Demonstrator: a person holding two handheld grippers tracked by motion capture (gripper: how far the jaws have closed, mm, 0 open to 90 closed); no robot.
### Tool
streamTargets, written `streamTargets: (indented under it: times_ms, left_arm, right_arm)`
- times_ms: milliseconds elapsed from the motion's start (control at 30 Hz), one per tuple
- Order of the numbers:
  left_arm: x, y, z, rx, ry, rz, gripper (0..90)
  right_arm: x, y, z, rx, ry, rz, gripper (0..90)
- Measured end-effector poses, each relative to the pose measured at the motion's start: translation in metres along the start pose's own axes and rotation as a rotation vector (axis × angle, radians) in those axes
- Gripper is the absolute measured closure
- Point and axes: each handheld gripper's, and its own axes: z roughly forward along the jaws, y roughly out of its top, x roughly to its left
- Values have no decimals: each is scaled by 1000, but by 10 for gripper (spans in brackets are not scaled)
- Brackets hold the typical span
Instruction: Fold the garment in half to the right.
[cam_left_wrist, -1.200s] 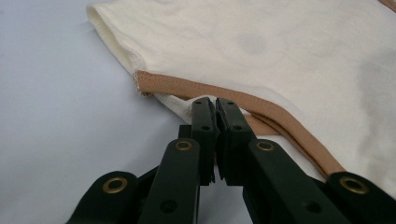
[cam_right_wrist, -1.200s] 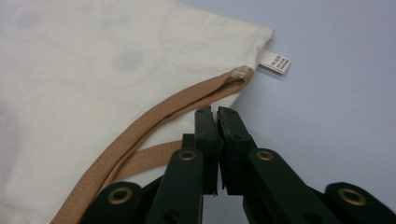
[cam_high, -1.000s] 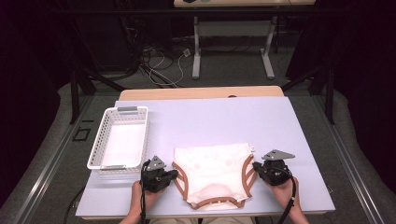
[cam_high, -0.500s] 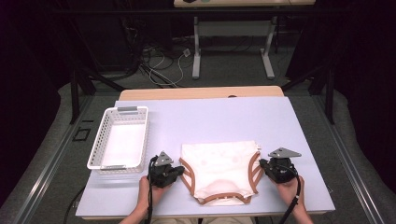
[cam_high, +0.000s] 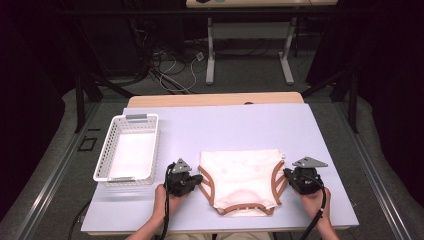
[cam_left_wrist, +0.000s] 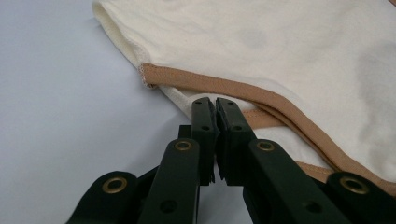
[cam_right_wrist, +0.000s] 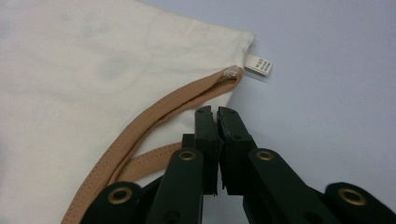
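1. High view: a cream garment (cam_high: 242, 175) with tan-brown trim lies flat on the pale lavender table (cam_high: 235, 125), near the front edge and between the two hands. It is shaped like a pair of briefs, with a straight top edge and curved leg openings edged in brown. The left gripper (cam_high: 192, 181) sits at its left leg opening and the right gripper (cam_high: 288, 175) at its right one. A white slatted basket (cam_high: 127, 150) stands to the left, well apart from the garment.

2. Left gripper view: the black jaws are pressed together, their tips at the garment's (cam_left_wrist: 289, 51) edge, on the cream cloth just below the tan binding (cam_left_wrist: 210, 86). Whether cloth is pinched between them I cannot tell. The fabric looks soft and matte, with faint grey smudges.

3. Right gripper view: the jaws are likewise closed, their tips just beside the tan binding (cam_right_wrist: 187, 100) near the garment's (cam_right_wrist: 93, 60) corner. A small white label (cam_right_wrist: 258, 65) sticks out from that corner seam, over the bare table.
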Motion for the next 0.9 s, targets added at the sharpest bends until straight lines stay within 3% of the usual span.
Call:
streamTargets:
  times_ms: [67, 367, 900]
  left_arm:
    - [-1, 1, 2, -9, -6, -16, 863]
    - [-2, 6, 8, -6, -14, 2, 862]
    - [-2, 8, 11, -8, -19, -9, 856]
  right_arm:
    - [-1, 0, -1, 0, -8, 1, 872]
    - [-7, -1, -1, 2, -36, 18, 871]
    - [-8, -1, -1, 10, -57, 29, 865]
